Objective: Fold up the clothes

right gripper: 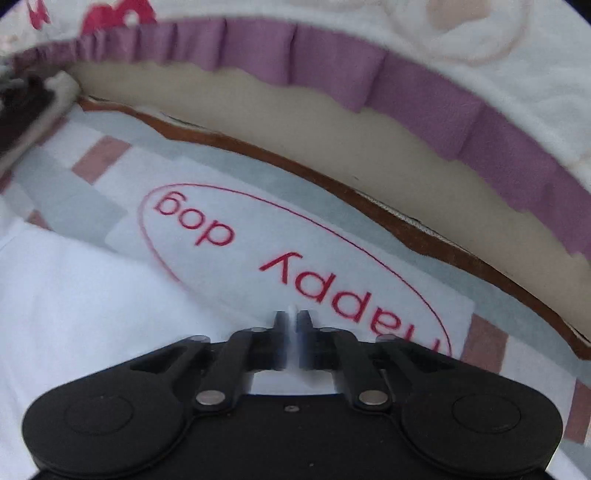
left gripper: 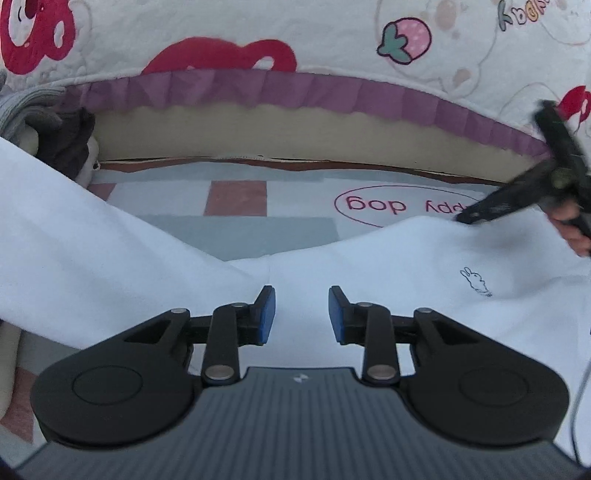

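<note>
A white garment (left gripper: 388, 280) with a tiny rabbit mark lies spread across a patchwork sheet (left gripper: 236, 199) printed "happy dog", beside a purple ruffle (left gripper: 258, 86) and a cartoon quilt (left gripper: 221, 22). It looks like trousers, two parts splitting away toward the far side, though the whole shape is not in view.

The left tongs (left gripper: 301, 314) hover over the middle of the cloth with jaws partly apart and nothing between the blue pads (left gripper: 269, 314). The right tongs (right gripper: 293, 332) are nearly shut on a thin sliver of white fabric at the garment's far edge, next to the red lettering; the left wrist view shows them low at that edge, held by a hand (left gripper: 572, 229).

The fold seems to be at its start: the cloth is still mostly flat, no neat crease or stacked layer is visible. One edge is gripped; lifting it over, smoothing and further folds all look left to do.
</note>
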Motion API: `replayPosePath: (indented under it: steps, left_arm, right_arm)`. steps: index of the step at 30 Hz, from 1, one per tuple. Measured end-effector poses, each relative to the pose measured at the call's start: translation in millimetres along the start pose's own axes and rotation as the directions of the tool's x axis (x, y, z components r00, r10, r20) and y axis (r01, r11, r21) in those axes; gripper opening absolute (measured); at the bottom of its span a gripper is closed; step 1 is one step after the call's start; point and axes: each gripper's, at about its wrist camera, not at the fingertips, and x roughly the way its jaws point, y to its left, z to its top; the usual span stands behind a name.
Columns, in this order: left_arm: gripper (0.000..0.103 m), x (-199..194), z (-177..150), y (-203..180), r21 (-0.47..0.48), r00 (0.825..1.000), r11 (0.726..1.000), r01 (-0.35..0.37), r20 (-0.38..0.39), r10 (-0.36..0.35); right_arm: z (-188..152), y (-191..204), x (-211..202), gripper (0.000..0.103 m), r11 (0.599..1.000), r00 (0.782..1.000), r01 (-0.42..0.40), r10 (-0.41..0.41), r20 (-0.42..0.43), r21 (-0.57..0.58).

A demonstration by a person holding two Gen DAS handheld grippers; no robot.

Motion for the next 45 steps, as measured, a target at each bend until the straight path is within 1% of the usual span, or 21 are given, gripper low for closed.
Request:
replayPosePath:
  steps: [1, 3, 5, 6, 9, 12, 16, 20, 21, 23, 25, 28, 31, 32, 33, 34, 36, 39, 41, 42, 45]
  left_arm:
    - [0.031, -1, 1, 0, -0.004, 1.000, 1.000, 0.002, 0.007, -0.002]
    - [0.032, -6, 4, 0, -0.002, 0.999, 1.000, 0.011, 0.041, -0.011]
    - [0.036, -9, 4, 0, -0.007, 0.997, 1.000, 0.020, 0.073, -0.019]
    - [0.037, -10, 3, 1, -0.016, 0.996, 1.000, 0.026, 0.086, -0.025]
    - [0.041, -6, 0, 1, -0.024, 0.994, 0.999, 0.042, 0.105, -0.039]
    - [0.041, -5, -3, -1, -0.031, 0.990, 0.997, 0.071, 0.125, -0.067]
    - [0.042, -5, -5, -11, -0.033, 0.983, 0.994, 0.107, 0.151, -0.101]
    - [0.043, -20, -5, -21, -0.025, 0.958, 0.986, 0.162, 0.245, -0.151]
    - [0.045, -25, -4, -23, -0.017, 0.948, 0.984, 0.175, 0.275, -0.164]
    - [0.058, -25, -4, -30, 0.001, 0.939, 0.981, 0.194, 0.291, -0.186]
    - [0.059, -15, -5, -39, 0.024, 0.951, 0.979, 0.204, 0.233, -0.204]
    - [0.056, 13, -12, -52, 0.042, 0.984, 0.984, 0.173, 0.041, -0.175]
    - [0.052, 27, -18, -62, 0.074, 0.988, 0.989, 0.127, -0.093, -0.120]
    - [0.051, 26, -19, -65, 0.093, 0.990, 0.989, 0.116, -0.095, -0.107]
    - [0.051, 25, -21, -68, 0.111, 0.990, 0.987, 0.112, -0.100, -0.101]
    - [0.051, 24, -21, -70, 0.123, 0.989, 0.986, 0.111, -0.108, -0.098]
    - [0.051, 24, -22, -71, 0.127, 0.988, 0.986, 0.111, -0.118, -0.096]
    - [0.051, 23, -26, -66, 0.098, 0.986, 0.987, 0.128, -0.121, -0.115]
    - [0.051, 22, -28, -61, 0.078, 0.984, 0.987, 0.142, -0.117, -0.132]
    - [0.051, 20, -31, -59, 0.073, 0.984, 0.986, 0.148, -0.115, -0.139]
    - [0.051, 19, -33, -55, 0.054, 0.982, 0.986, 0.157, -0.116, -0.150]
  right_arm:
    - [-6, 0, -17, 0.006, 0.999, 0.997, -0.021, 0.019, 0.068, 0.026]
    - [-28, -2, -55, 0.006, 0.992, 0.977, -0.100, 0.083, 0.194, 0.082]
    - [-53, 2, -77, 0.006, 0.985, 0.964, -0.152, 0.130, 0.232, 0.080]
    - [-69, 6, -85, 0.006, 0.982, 0.961, -0.176, 0.158, 0.226, 0.062]
    - [-114, 15, -79, 0.006, 0.979, 0.977, -0.202, 0.202, 0.068, -0.010]
    - [-140, 16, -68, 0.007, 0.974, 0.974, -0.226, 0.226, -0.002, 0.008]
    - [-137, 16, -63, 0.009, 0.969, 0.968, -0.247, 0.248, -0.029, 0.032]
    - [-133, 22, -66, 0.011, 0.966, 0.963, -0.256, 0.252, -0.093, -0.025]
    - [-132, 22, -66, 0.012, 0.965, 0.961, -0.259, 0.255, -0.103, -0.030]
    - [-133, 21, -66, 0.013, 0.964, 0.959, -0.265, 0.262, -0.108, -0.016]
    - [-134, 19, -66, 0.013, 0.964, 0.959, -0.265, 0.264, -0.102, -0.001]
    - [-134, 21, -65, 0.013, 0.967, 0.962, -0.255, 0.255, -0.094, 0.009]
    - [-131, 23, -66, 0.014, 0.968, 0.960, -0.251, 0.250, -0.128, 0.010]
    - [-127, 25, -68, 0.016, 0.967, 0.956, -0.253, 0.252, -0.149, 0.010]
    - [-122, 26, -71, 0.022, 0.965, 0.952, -0.264, 0.262, -0.159, 0.009]
    - [-116, 27, -76, 0.025, 0.957, 0.947, -0.289, 0.289, -0.142, 0.017]
    - [-103, 29, -87, 0.025, 0.931, 0.928, -0.362, 0.366, -0.078, 0.051]
    - [-79, 31, -85, 0.049, 0.875, 0.887, -0.460, 0.461, 0.024, 0.151]
    - [-63, 36, -75, 0.050, 0.847, 0.870, -0.490, 0.491, 0.051, 0.207]
    - [-56, 39, -64, 0.050, 0.844, 0.871, -0.485, 0.491, 0.036, 0.230]
    - [-40, 48, -25, 0.050, 0.883, 0.921, -0.339, 0.382, -0.078, 0.324]
